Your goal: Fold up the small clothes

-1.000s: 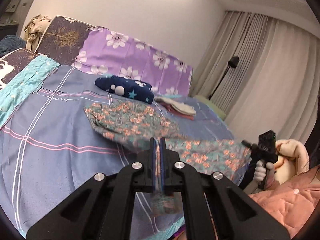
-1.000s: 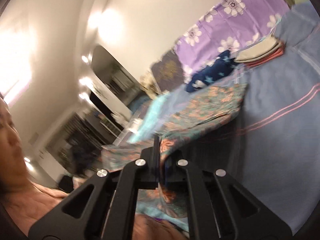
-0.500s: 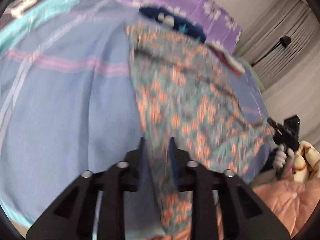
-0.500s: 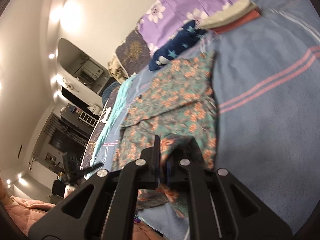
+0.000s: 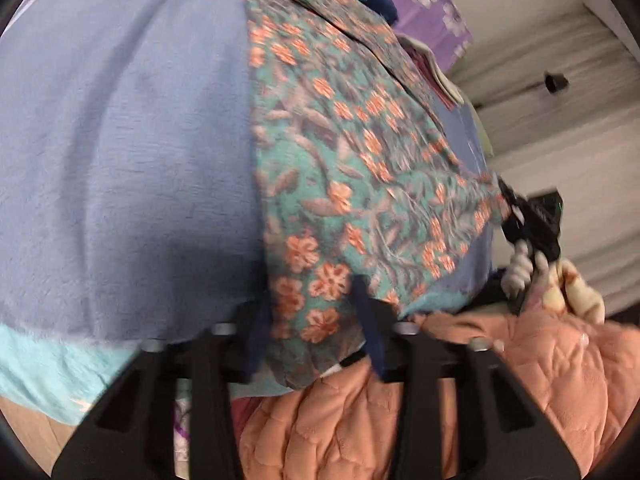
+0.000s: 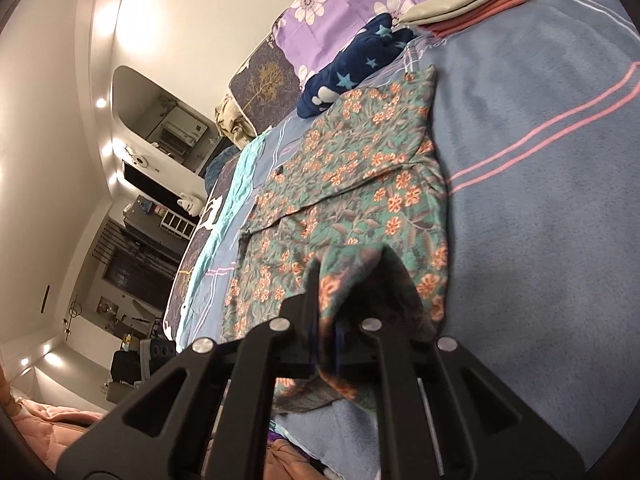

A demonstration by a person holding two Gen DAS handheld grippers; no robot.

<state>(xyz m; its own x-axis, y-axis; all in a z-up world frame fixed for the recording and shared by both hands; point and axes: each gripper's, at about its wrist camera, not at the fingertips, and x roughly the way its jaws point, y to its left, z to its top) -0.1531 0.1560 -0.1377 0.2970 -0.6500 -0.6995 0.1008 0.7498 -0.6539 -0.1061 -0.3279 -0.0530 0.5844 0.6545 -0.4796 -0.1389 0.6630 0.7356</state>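
Note:
A teal garment with orange flowers (image 5: 340, 152) lies spread on the blue bed sheet (image 5: 120, 140). My left gripper (image 5: 312, 316) is open, its jaws wide apart on either side of the garment's near hem at the bed's front edge. In the right wrist view the same garment (image 6: 352, 184) stretches away from me. My right gripper (image 6: 326, 320) is shut on a bunched corner of it. That gripper also shows in the left wrist view (image 5: 532, 220), at the garment's right corner.
A navy star-print cloth (image 6: 356, 68) and a stack of folded clothes (image 6: 468, 8) lie beyond the garment, near purple flowered pillows (image 6: 340, 4). A pink quilted jacket (image 5: 460, 400) is at the bed's front edge. Curtains (image 5: 560, 100) hang on the right.
My left gripper has swung down to the bed and opened, letting go of the garment's hem. The garment now lies flat. My right gripper still holds its corner.

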